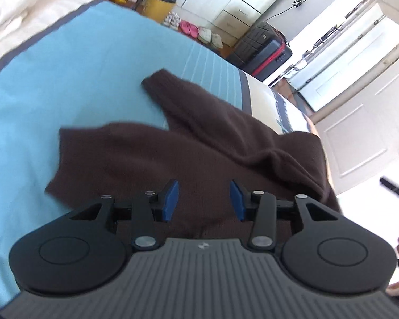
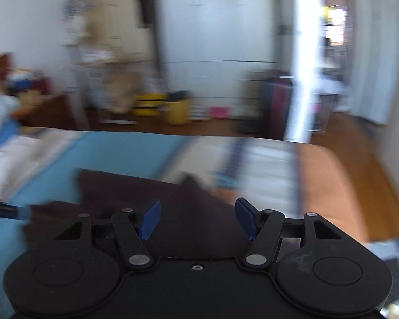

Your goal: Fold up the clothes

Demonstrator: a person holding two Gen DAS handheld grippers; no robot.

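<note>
Lying on the blue bedspread (image 1: pixel 66 74), the brown sweater (image 1: pixel 188 154) is spread partly flat, with one sleeve (image 1: pixel 170 90) angled away across the cover and the body bunched into soft ridges toward the bed's far edge. Whether it is being laid out for folding or has already taken a fold, the pictures do not settle; the sleeve is still out to the side rather than tucked over the body.

The left gripper (image 1: pixel 204 199) hovers over the near part of the knit with its blue pads (image 1: pixel 171 199) set wide apart and nothing between them. The right gripper (image 2: pixel 198 219) is likewise spread wide and empty, above the dark cloth; its view is heavily blurred, so finer detail is lost there.

The sweater looks like a thick, fuzzy knit: soft, limp, fairly light, and likely to sag and stretch when lifted by a single point. It should not slip much between the pads, but a shallow pinch might catch only the top layer. Good places to take hold would probably be the sleeve cuff, the shoulder seam or the hem corners, where the fabric is doubled and firmer. Across the room stand a yellow bin (image 1: pixel 161 2) and a dark suitcase (image 1: pixel 263 50), well clear of the work.
</note>
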